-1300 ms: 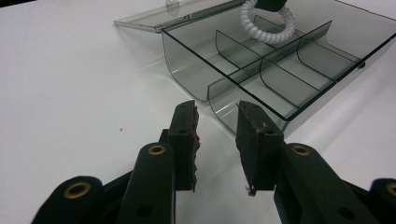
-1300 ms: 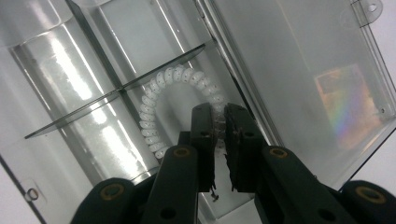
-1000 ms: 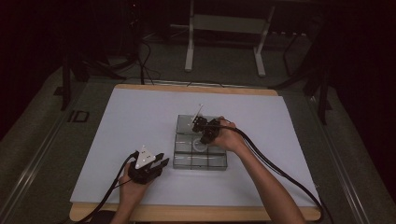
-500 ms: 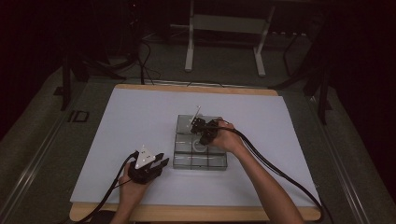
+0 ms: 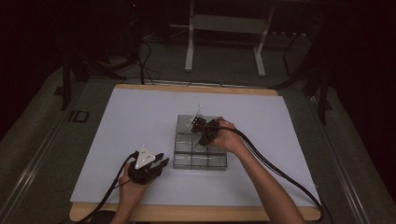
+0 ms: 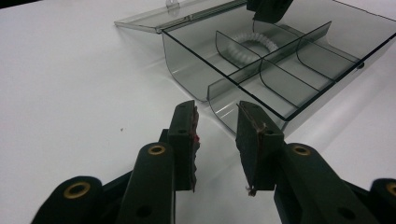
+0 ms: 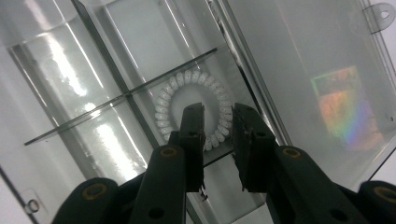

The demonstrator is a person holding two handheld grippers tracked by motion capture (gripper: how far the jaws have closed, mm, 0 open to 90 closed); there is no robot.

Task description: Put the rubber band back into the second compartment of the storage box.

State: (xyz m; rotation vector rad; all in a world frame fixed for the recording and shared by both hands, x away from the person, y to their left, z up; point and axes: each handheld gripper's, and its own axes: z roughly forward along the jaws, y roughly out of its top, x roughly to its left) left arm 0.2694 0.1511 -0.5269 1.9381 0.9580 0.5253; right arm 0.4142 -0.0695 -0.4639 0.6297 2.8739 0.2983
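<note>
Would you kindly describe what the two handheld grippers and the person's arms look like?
Both the left gripper and right gripper are black, with flat jaws and brass-coloured rivets. A black cable trails from each. A grey three-cornered plate tops the left one. The forearms are bare, no sleeves visible.

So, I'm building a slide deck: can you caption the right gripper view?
Right gripper, jaws just opening, poised over a white coiled ring lying in a compartment of the clear plastic divided box.

Two pale letters, apparently "ID", stand on a small dark plate (image 5: 78, 116) on the grey floor covering just off the table's (image 5: 140, 112) far left corner, well beyond and to the left of the left claw (image 5: 159, 164). Nothing else legible appears on the clear divided box (image 5: 219, 164).
</note>
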